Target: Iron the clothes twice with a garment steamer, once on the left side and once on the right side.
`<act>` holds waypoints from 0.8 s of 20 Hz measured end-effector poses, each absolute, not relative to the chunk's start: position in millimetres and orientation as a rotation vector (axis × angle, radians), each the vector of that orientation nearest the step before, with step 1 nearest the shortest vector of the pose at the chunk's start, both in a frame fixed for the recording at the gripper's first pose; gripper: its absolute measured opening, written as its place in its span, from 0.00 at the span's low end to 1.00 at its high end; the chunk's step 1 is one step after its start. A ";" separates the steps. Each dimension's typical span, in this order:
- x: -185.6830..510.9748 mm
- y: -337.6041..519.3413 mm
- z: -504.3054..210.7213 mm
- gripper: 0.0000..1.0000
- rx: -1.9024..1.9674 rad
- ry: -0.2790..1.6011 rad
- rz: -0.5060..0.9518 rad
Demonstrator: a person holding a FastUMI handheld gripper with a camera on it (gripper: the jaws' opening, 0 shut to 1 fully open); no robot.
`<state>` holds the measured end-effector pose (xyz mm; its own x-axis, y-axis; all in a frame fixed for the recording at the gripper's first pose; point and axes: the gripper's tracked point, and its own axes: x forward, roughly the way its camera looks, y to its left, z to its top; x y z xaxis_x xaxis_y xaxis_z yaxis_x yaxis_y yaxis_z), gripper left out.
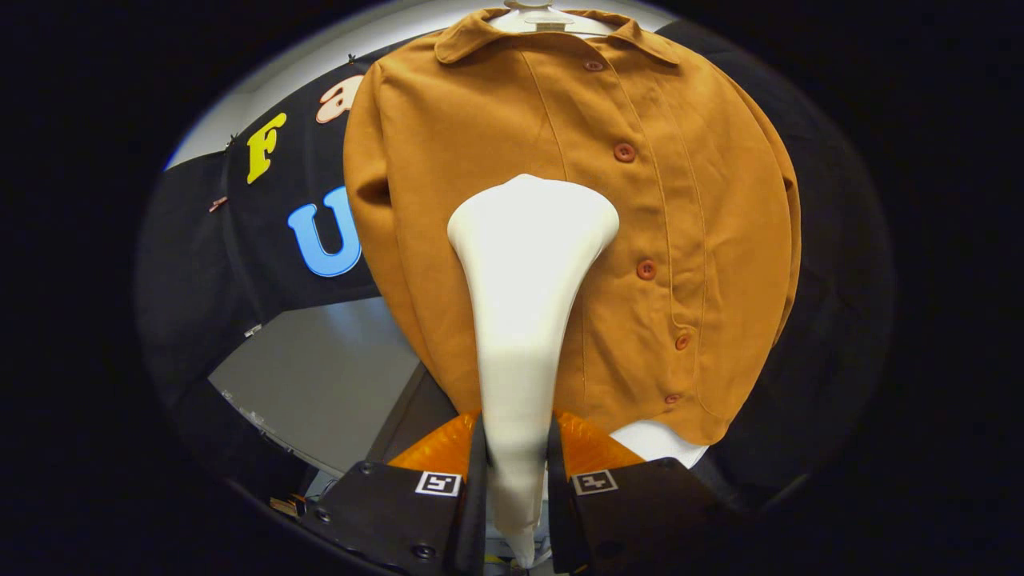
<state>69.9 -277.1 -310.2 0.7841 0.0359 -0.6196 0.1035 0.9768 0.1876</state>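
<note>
black cloth wall (pixel 240 264), pale grey floor (pixel 320 384)

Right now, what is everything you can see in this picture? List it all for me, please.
Jacket: one, orange-brown, buttoned, hanging straight ahead of the claw against the booth wall.
Buttons: five showing, reddish, in a row down the jacket's front.
Hanger: one, pale, at the jacket's collar.
White cloth: one piece, peeking out under the jacket's hem.
Garment steamer: one, white, its handle held between the claw's fingers, its wide head up in front of the jacket's middle.
Booth wall: black cloth, behind the jacket.
Grey panel: one, below the black cloth, beside the jacket.
Claw: one, both fingers pressed on the steamer's handle.
</note>
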 end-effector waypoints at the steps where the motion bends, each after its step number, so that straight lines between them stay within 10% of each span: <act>1: 63.9 -278.2 -317.1 0.36 0.219 0.689 -0.041; 16: 48.1 -338.0 -200.7 0.35 0.191 0.461 -0.152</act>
<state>48.1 -338.0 -200.7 0.8849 -0.1023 -0.4543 0.1883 0.9709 0.1481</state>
